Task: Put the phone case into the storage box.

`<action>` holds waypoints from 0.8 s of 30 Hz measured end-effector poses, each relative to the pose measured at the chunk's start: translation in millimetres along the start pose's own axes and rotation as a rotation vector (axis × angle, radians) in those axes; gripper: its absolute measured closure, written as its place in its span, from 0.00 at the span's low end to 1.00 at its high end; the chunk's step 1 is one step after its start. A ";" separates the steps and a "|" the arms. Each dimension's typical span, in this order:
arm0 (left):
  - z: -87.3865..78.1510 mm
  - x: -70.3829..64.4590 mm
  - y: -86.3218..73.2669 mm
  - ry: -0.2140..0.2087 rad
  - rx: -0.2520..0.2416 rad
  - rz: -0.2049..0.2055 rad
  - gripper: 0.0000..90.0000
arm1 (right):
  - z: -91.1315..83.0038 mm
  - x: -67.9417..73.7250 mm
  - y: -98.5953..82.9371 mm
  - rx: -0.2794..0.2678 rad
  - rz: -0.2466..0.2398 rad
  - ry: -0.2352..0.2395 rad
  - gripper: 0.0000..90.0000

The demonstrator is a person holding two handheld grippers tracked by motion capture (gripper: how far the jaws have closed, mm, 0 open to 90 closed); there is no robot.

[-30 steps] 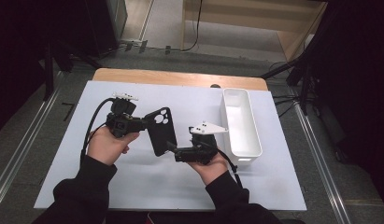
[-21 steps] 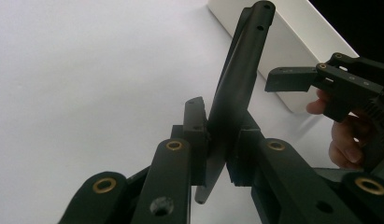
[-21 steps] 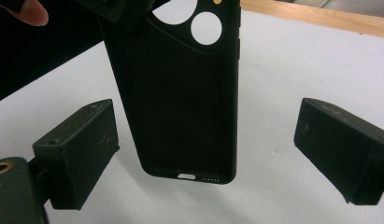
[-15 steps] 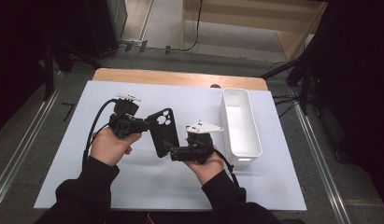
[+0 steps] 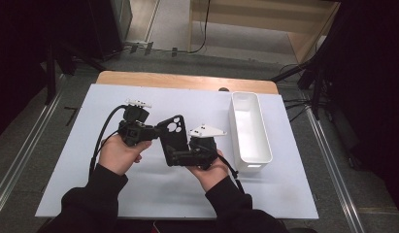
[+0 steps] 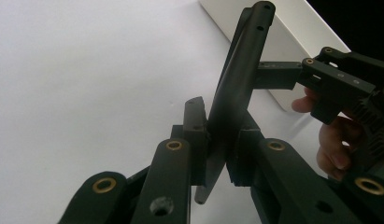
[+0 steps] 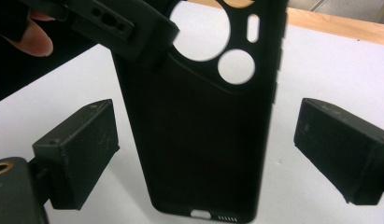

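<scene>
A black phone case with round camera cut-outs is held upright above the white table top, between my two grippers. My left gripper comes in from the left and is shut on the case's edge; in the left gripper view its jaws clamp the thin case. My right gripper reaches in from the right at the case's lower end. In the right gripper view its jaws stand wide apart, one on each side of the case, with a gap on both sides.
A long white bin stands on the table to the right of the hands, seen also as a white bin behind the case. The table's wooden far edge runs along the back. Cables trail from both grippers.
The right gripper has slid a little to the left, closer around the case's lower end. The left gripper has kept its hold on the case.
</scene>
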State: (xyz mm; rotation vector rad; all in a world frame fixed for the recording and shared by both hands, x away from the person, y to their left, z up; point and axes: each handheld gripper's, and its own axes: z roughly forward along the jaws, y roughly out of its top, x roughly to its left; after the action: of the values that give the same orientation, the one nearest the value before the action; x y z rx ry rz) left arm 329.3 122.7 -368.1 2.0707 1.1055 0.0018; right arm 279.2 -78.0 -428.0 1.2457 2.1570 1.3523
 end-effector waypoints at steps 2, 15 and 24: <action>1.0 -1.0 0.0 -0.003 0.002 -0.001 0.89 | 0.9 1.4 0.5 0.003 0.002 0.002 0.05; 8.7 -8.1 -2.2 -0.022 0.008 -0.006 0.89 | 12.3 4.1 5.1 0.005 -0.016 -0.020 0.05; 12.4 -12.1 -3.7 -0.025 0.009 -0.011 0.88 | 16.4 1.1 4.3 0.018 -0.011 -0.024 0.12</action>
State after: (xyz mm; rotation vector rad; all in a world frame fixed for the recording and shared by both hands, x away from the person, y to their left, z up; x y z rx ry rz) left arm 323.4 107.5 -375.1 2.0674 1.1037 -0.0341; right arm 291.3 -66.9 -432.5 1.2484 2.1607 1.3095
